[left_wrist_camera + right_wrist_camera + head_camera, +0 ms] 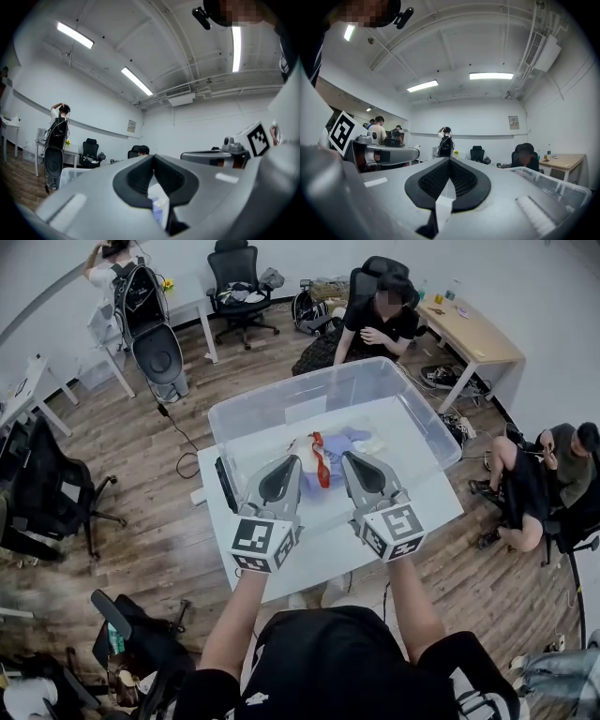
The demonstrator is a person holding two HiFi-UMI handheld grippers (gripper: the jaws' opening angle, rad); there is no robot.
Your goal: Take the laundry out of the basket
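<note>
Laundry (330, 446) lies in a small heap on the floor of the clear plastic basket (281, 396), which stands on a white table (429, 504). The heap shows white, red and pale violet cloth (the red piece is the nearest to the person).

In the head view the left gripper (292, 463) and the right gripper (350, 458) are side by side at the near wall of the basket, and both point toward the heap. The red cloth shows between the two tips, and the rest of the heap is just beyond them. I cannot tell if any tip touches the cloth.

Each gripper view shows its jaws pressed together at the tips, with nothing gripped between them. In the left gripper view a bit of white and bluish cloth shows below the tips, behind the jaws.

Each gripper carries a cube with black and white square markers. A small notice (513, 122) hangs on the far wall of the room, too small to read.
</note>
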